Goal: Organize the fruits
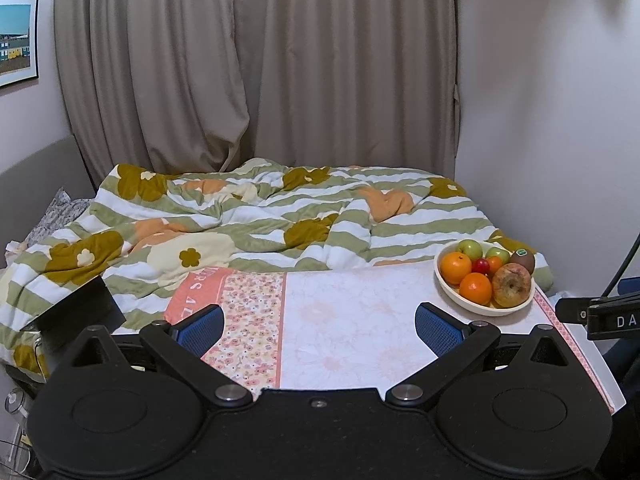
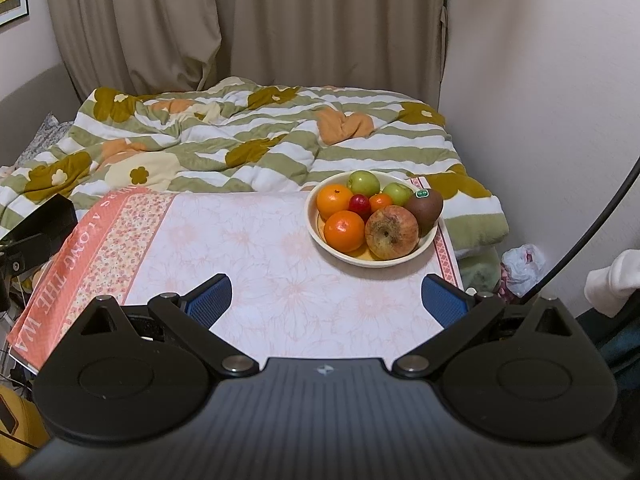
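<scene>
A cream bowl (image 2: 434,236) (image 1: 516,310) stands at the far right corner of the table, full of fruit. In it lie two oranges (image 2: 344,230), a small tangerine (image 2: 381,201), a blemished apple (image 2: 391,232), two green apples (image 2: 363,182), a red plum (image 2: 359,204) and a brown kiwi with a green sticker (image 2: 425,206). My right gripper (image 2: 326,300) hovers open above the table's near edge, in front of the bowl, nothing between its blue pads (image 2: 210,300). My left gripper (image 1: 320,330) is open too, left of the bowl, holding nothing.
A pink floral cloth (image 2: 248,248) covers the table, with an orange lettered border (image 2: 60,280) at its left. Behind lies a bed with a rumpled striped flower quilt (image 2: 240,136), curtains (image 2: 240,20) and a wall at the right. A black cable (image 2: 592,232) hangs at right.
</scene>
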A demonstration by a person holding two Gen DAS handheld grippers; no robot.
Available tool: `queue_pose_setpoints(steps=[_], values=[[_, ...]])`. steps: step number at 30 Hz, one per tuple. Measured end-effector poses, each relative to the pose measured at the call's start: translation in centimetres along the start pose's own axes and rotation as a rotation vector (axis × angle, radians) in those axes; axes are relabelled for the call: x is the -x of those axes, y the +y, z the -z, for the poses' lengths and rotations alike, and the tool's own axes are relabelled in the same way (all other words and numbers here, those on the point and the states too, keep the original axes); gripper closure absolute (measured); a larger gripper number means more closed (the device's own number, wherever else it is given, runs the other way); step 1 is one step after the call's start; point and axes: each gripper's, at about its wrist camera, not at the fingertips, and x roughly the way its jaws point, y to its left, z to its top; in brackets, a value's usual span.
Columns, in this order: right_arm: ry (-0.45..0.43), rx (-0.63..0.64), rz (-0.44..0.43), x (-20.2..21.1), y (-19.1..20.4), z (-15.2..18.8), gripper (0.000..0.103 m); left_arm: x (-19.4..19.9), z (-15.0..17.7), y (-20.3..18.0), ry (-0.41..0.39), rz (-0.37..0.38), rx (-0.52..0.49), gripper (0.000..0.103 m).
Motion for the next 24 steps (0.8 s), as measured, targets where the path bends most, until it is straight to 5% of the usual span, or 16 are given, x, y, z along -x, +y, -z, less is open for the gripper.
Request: queue_pose_setpoints(steps=[24], values=[[0.012, -0.009, 0.009, -0.1, -0.1, 1.0, 0.0, -0.1, 0.3, 0.3, 0.005, -0.003, 0.017, 0.0]])
